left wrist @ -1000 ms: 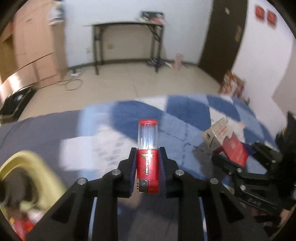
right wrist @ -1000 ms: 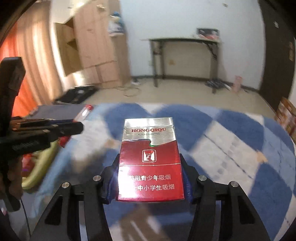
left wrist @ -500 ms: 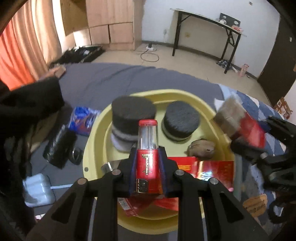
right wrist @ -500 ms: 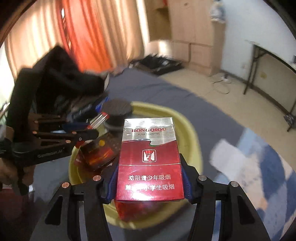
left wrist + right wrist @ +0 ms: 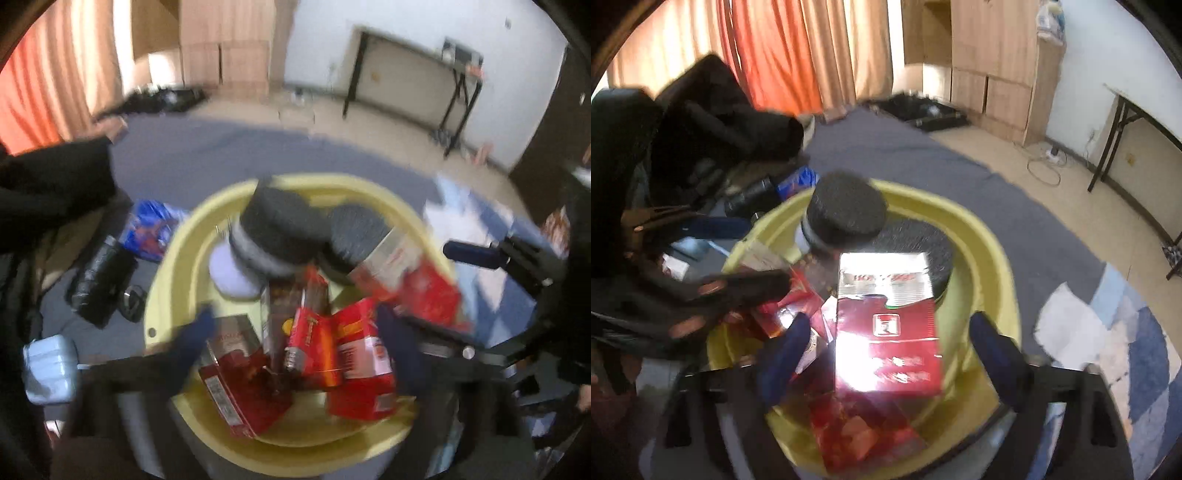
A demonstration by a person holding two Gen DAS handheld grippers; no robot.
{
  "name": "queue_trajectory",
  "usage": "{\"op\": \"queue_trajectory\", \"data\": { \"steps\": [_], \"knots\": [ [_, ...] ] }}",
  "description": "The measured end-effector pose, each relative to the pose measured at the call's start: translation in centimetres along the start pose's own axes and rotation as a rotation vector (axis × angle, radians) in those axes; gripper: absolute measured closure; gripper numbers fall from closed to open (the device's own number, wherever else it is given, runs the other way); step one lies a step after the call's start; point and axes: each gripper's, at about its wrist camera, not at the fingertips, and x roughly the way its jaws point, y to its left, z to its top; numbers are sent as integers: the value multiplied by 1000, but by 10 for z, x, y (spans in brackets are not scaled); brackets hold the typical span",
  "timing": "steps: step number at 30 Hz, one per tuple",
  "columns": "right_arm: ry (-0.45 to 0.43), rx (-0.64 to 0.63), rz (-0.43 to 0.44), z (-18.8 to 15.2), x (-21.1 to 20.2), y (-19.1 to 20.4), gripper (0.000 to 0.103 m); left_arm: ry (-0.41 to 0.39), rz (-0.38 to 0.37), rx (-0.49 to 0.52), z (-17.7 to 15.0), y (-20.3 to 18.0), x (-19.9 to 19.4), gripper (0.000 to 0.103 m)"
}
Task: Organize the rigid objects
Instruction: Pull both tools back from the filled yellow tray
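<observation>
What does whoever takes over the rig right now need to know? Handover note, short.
Left gripper: jaws have just opened, nothing between them; the red lighter lies in the yellow basin.
Right gripper: jaws have just opened; the red cigarette pack is between them, unclamped, over the basin.
Done: lighter dropped among red packs and two dark round pads.
Left: pull both grippers clear; check the bed for more items.
</observation>
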Motion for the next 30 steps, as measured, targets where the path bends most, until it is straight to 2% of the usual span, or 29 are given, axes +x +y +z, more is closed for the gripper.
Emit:
{"op": "queue_trajectory", "data": {
  "steps": [3, 5, 7, 10, 13, 15, 16, 18, 20, 23, 26, 30],
  "knots": [
    [-72, 42, 0, -9, -26, -20, 6, -46, -36, 36, -12, -23, -25, 0],
    [-125, 56, 43, -28, -47, -32, 0, -85, -9, 11, -30, -37, -38, 0],
    [-144, 25, 58, -51, -60, -39, 0, -135, 34, -48, -57, -47, -50, 0],
    [-83, -78, 25, -91, -64, -45, 0, -113, 114, -81, -96, -69, -43, 0],
    [-10, -175, 47, -122, -59, -41, 0, -115, 177, -68, -122, -85, -34, 0],
    [36, -229, 53, -136, -51, -35, 0, -116, 180, -62, -129, -89, -25, 0],
    [60, -253, 56, -142, -46, -31, 0, -94, 208, -71, -132, -89, -15, 0],
    [86, -286, 43, -143, -27, -23, 0, -65, 233, -101, -136, -86, -2, 0],
    [118, -279, 50, -139, -9, -21, 0, -75, 275, -91, -141, -88, 9, 0],
    [74, -255, 44, -140, -3, -25, 0, -50, 304, -123, -145, -87, 28, 0],
    [66, -263, 18, -143, 1, -24, 0, -22, 316, -124, -141, -86, 44, 0],
    [54, -285, -10, -148, 0, -19, 0, -9, 274, -145, -135, -78, 48, 0]
  ]
}}
